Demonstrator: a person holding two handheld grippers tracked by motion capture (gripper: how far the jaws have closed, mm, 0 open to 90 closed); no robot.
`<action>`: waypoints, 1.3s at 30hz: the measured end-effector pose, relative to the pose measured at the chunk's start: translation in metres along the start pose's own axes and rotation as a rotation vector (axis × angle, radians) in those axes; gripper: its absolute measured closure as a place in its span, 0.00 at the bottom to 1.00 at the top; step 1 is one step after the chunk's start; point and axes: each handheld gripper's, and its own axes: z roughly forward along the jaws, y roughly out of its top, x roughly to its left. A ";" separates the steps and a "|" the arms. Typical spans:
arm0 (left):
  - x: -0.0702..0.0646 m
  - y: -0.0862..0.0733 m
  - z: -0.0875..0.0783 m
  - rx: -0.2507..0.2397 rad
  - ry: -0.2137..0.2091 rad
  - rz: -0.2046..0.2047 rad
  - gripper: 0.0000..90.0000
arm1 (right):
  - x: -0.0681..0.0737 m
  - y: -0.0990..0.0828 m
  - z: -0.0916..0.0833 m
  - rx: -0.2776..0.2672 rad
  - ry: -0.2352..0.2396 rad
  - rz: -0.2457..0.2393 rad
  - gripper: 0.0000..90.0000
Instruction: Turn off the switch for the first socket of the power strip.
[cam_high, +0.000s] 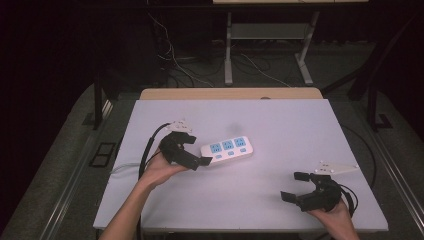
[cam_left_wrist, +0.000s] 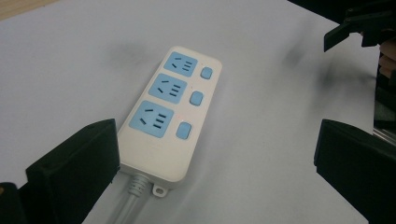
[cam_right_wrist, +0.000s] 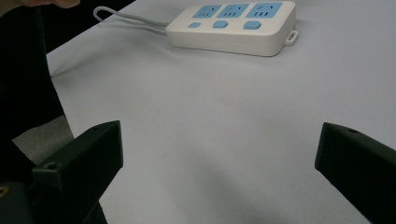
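Note:
A white power strip with three blue sockets and three blue switches lies flat a little left of the table's middle. In the left gripper view the power strip has its cable end nearest, just inside the left jaw. My left gripper stands open at that end, jaws wide and apart from the casing; the same gripper holds nothing. My right gripper hovers open near the front right corner, well away from the strip. In its own view the right gripper frames bare table, with the power strip far off.
The strip's white cable runs off the left edge of the white table. A wooden strip borders the far edge. Beyond it are metal desk legs and loose floor cables. The right gripper shows far off in the left gripper view.

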 end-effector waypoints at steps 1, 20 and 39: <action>0.001 0.001 0.000 0.002 0.002 -0.002 0.00 | 0.000 0.000 0.000 0.000 -0.001 0.000 0.01; 0.008 0.022 0.019 0.068 0.004 0.028 0.00 | 0.000 0.000 0.000 0.001 -0.002 0.001 0.01; 0.013 0.026 0.047 0.156 -0.021 0.051 0.02 | -0.001 -0.001 0.000 0.008 0.006 0.003 0.01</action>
